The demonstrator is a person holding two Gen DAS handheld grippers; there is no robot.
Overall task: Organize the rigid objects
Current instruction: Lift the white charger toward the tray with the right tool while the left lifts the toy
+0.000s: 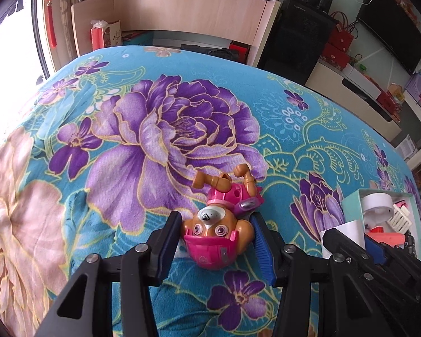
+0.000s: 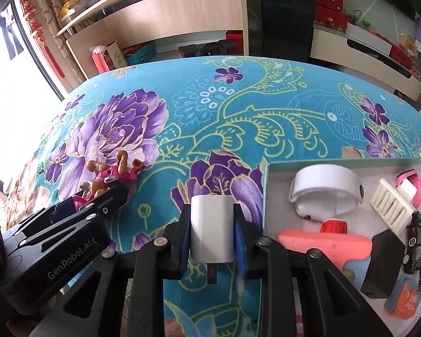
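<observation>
A toy puppy (image 1: 216, 236) in a pink helmet and pink vest hangs head toward the camera between the blue pads of my left gripper (image 1: 216, 219), which is shut on its head. Its tan legs point away over the floral bedspread (image 1: 154, 129). In the right wrist view the same toy puppy (image 2: 112, 172) sticks out past the left gripper (image 2: 95, 196) at the left. My right gripper (image 2: 212, 210) is shut on a white plug block (image 2: 212, 230), a dark prong showing under it. A pale green box (image 2: 336, 164) lies just right of it.
The box (image 1: 350, 196) holds a white round band (image 2: 325, 193), a white ribbed clip (image 2: 390, 210), a black toy car (image 2: 418, 247), a black block (image 2: 379, 264), a coral piece (image 2: 322, 245) and other small items. Shelves and cabinets stand beyond the bed's far edge.
</observation>
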